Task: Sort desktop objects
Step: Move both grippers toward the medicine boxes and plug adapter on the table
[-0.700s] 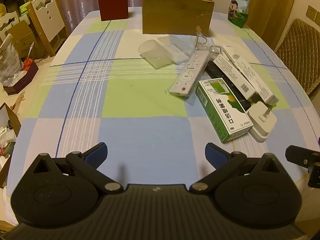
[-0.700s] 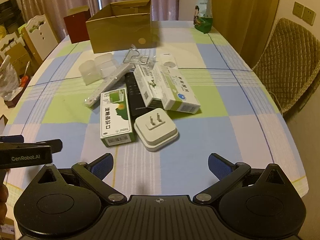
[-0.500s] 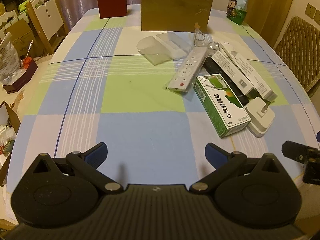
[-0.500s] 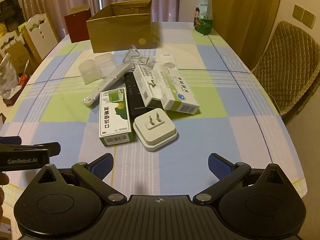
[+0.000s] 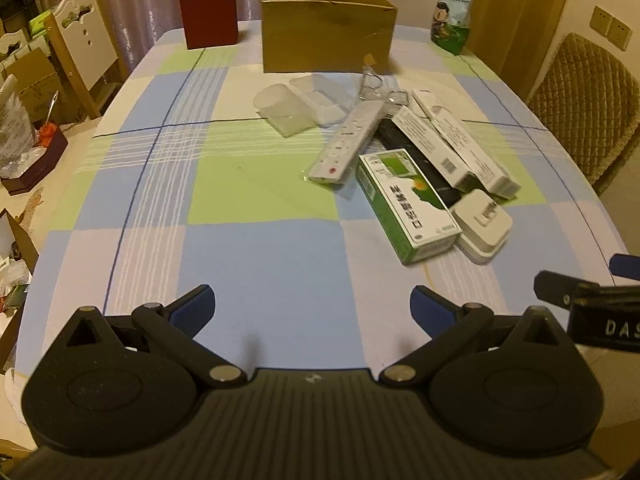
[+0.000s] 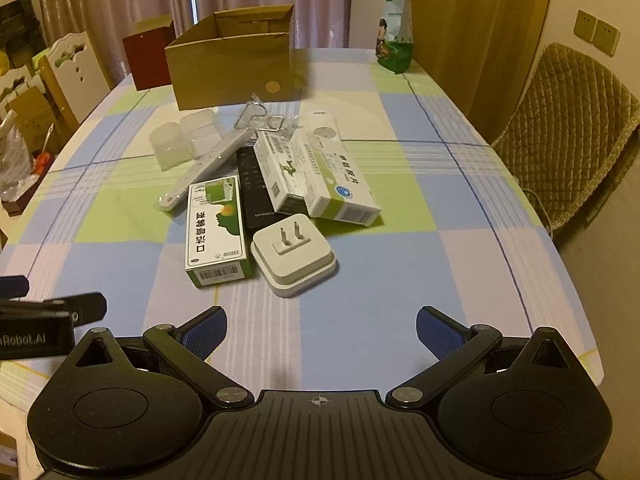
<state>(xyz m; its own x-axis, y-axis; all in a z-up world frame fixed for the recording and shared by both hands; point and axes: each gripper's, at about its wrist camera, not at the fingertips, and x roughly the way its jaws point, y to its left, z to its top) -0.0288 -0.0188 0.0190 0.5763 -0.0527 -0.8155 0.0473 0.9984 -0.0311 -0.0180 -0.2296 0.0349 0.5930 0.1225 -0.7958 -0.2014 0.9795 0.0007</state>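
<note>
A jumbled pile of desktop objects lies mid-table: green-and-white cardboard medicine box (image 6: 216,232) nearest, white plastic plug adapter (image 6: 294,254) touching its right. Open brown cardboard box (image 6: 234,60) waits beyond, likely for sorting. Left gripper (image 5: 312,308) and right gripper (image 6: 320,328) hover near, jaws apart, empty.

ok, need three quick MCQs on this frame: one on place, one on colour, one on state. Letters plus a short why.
1. Where does the white plug adapter lie?
A. inside the cardboard box
B. on the tablecloth beside the green medicine box
C. on the chair

2. What colour is the small box left of the cardboard box?
A. dark red
B. yellow
C. white

3. What state are the two grippers in?
A. both shut on objects
B. left shut, right open
C. both open, holding nothing

Answers:
1 B: it lies against the green medicine box.
2 A: its front panel is dark red.
3 C: left gripper and right gripper fingers are spread, nothing between.
</note>
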